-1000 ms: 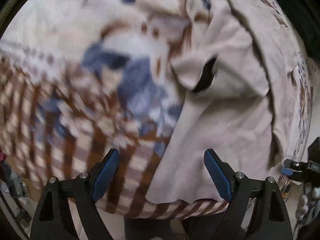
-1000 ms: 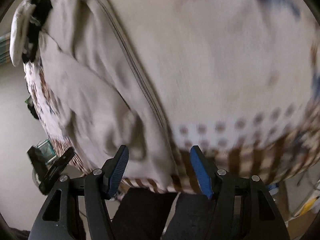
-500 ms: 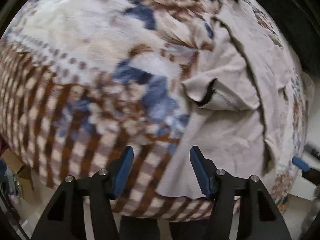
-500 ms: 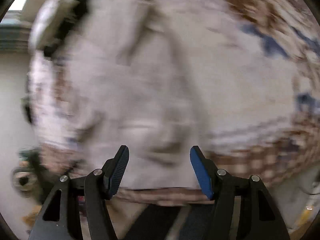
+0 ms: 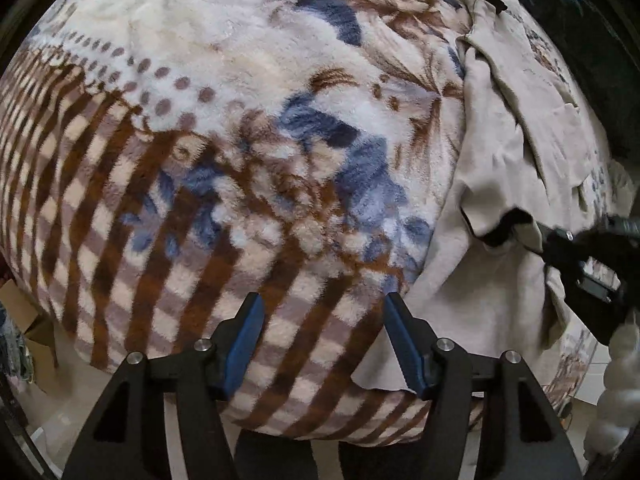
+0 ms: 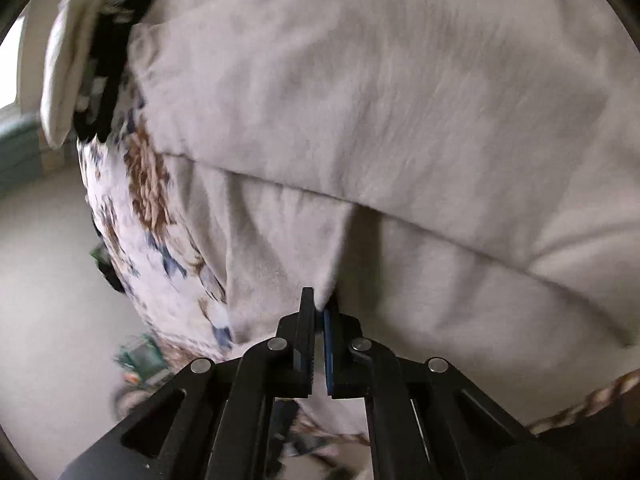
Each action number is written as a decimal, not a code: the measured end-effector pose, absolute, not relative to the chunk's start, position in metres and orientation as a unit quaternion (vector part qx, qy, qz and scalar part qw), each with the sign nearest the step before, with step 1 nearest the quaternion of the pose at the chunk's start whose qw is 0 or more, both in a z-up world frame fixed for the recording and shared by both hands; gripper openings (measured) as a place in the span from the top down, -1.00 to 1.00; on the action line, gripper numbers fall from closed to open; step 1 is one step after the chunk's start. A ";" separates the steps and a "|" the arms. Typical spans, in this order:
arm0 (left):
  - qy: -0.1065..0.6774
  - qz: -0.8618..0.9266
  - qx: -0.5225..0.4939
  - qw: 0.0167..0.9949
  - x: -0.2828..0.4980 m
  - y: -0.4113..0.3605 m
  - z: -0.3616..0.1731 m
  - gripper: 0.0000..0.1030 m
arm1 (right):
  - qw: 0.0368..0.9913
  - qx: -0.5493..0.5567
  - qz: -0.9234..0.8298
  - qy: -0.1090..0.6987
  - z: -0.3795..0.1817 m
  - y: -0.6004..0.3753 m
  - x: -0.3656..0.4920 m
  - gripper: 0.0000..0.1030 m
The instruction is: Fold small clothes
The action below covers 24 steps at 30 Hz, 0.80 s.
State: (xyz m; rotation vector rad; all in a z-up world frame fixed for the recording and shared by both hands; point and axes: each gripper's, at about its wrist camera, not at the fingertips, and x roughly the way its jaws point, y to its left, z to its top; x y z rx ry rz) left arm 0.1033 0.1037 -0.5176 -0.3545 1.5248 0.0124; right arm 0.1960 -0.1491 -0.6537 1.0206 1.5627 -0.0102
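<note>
Right wrist view, nearest: right gripper (image 6: 319,312) has its blue-padded jaws pressed together on a pinch of the pale beige soft-knit garment (image 6: 360,128), cloth rising in a small peak between the tips. The garment fills most of that view, lying in broad loose folds, one long fold edge running across its middle; picture is blurred. It lies on the plush fleece blanket with brown stripes and blue-brown floral print (image 5: 208,128), toward that blanket's right side in the left wrist view. Judged handling: light, limp, no stiffness, will drape and sag from any single pinch; brushed surface should grip well on pads and cling a little to the fleece under it. Best taken at a hem or corner, two points apart, so the panel hangs flat. Left gripper (image 5: 324,340) points steeply down over the striped blanket just beside the garment's near edge, jaws partly spread, nothing between them; the right finger sits just beside the lower corner of the beige cloth, contact not clear. Farther off, a dark opening in the garment (image 5: 504,228) near the right gripper. Farthest, a black-and-white rolled item (image 6: 92,68) at the blanket's far edge; identity unclear.
</note>
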 end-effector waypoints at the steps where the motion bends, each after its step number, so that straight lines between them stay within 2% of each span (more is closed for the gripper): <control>1: 0.686 0.004 -0.160 0.710 0.102 0.104 -0.518 -0.15 | 0.606 0.423 -0.001 0.674 -0.648 -0.148 0.195 0.93; 7: 0.684 -0.013 -0.168 0.710 0.106 0.092 -0.520 -0.16 | 0.645 0.333 0.024 0.687 -0.623 -0.158 0.197 0.93; 11: 0.689 -0.032 -0.163 0.705 0.111 0.075 -0.517 -0.18 | 0.614 0.296 0.052 0.730 -0.638 -0.164 0.198 0.89; 12: 0.691 -0.038 -0.162 0.704 0.112 0.072 -0.517 -0.19 | 0.606 0.287 0.057 0.740 -0.639 -0.165 0.197 0.75; 14: 0.694 -0.050 -0.162 0.700 0.111 0.064 -0.515 -0.19 | 0.609 0.282 0.066 0.738 -0.628 -0.176 0.190 0.25; 15: 0.694 -0.056 -0.166 0.698 0.112 0.061 -0.514 -0.19 | 0.619 0.276 0.063 0.732 -0.620 -0.182 0.183 -0.17; 16: 0.694 -0.064 -0.173 0.696 0.113 0.059 -0.511 -0.19 | 0.638 0.264 0.051 0.722 -0.607 -0.192 0.175 -0.32; 18: 0.688 -0.079 -0.189 0.696 0.114 0.057 -0.504 -0.24 | 0.654 0.250 0.013 0.713 -0.592 -0.218 0.154 -0.32; 19: 0.682 -0.088 -0.199 0.698 0.114 0.055 -0.499 -0.45 | 0.655 0.250 -0.008 0.713 -0.590 -0.236 0.140 -0.32; 20: 0.676 -0.099 -0.206 0.700 0.115 0.053 -0.496 -0.54 | 0.651 0.256 -0.025 0.714 -0.591 -0.250 0.130 -0.32; 24: 0.703 -0.114 -0.168 0.681 0.124 0.036 -0.525 -0.58 | 0.603 0.327 -0.072 0.724 -0.629 -0.309 0.083 -0.32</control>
